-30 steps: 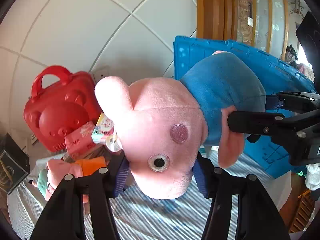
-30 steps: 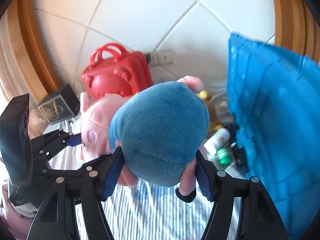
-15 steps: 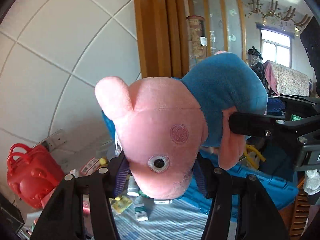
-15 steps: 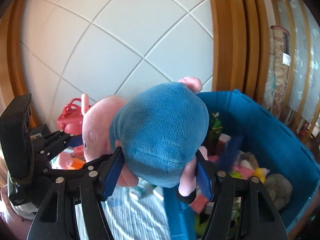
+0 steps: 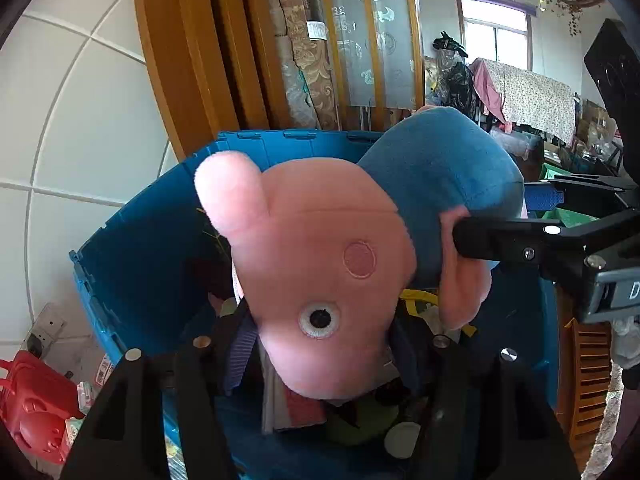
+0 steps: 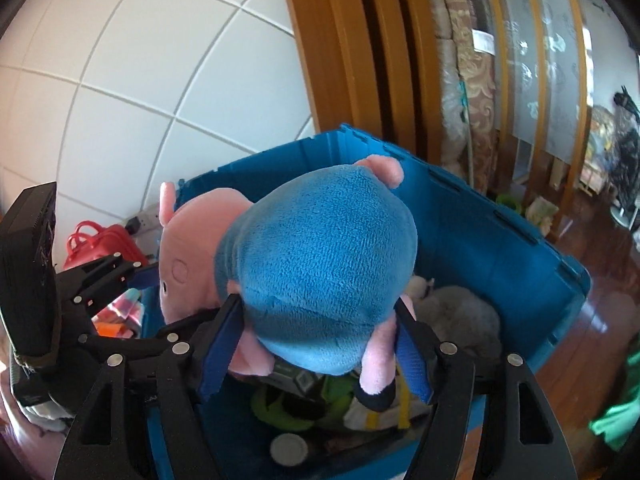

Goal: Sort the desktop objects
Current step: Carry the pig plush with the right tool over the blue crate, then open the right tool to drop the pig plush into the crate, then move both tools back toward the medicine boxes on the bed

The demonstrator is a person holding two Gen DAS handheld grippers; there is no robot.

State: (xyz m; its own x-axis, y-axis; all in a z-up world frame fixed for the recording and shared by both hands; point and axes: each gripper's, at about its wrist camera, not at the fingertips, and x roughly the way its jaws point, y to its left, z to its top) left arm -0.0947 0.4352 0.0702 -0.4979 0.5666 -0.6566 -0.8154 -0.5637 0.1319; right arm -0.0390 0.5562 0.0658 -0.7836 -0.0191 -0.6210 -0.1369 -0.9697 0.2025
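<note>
Item: blue crate [image 6: 500, 248], open-topped, directly below and ahead of both sets of fingers; we note its far rim close to a white tiled wall [image 6: 140, 80] and a wooden door frame [image 6: 344, 60], its right rim bordering bare wooden floor [image 6: 608, 300]. Its interior already holds a grey soft toy [image 6: 460, 316], a green item and a small round lid, with open room above them. Item: plush pig [image 5: 328, 264], suspended over the crate's mouth. We hold its pink head between the fingers of the left gripper [image 5: 320, 344], snout toward the camera, and its blue-clad body [image 6: 328, 264] between the blue pads of the right gripper [image 6: 316, 344]. Both pairs of jaws have just been opening slightly, yet each still presses the toy. Item: red case [image 5: 36, 408], left of the left fingers, outside the crate.
</note>
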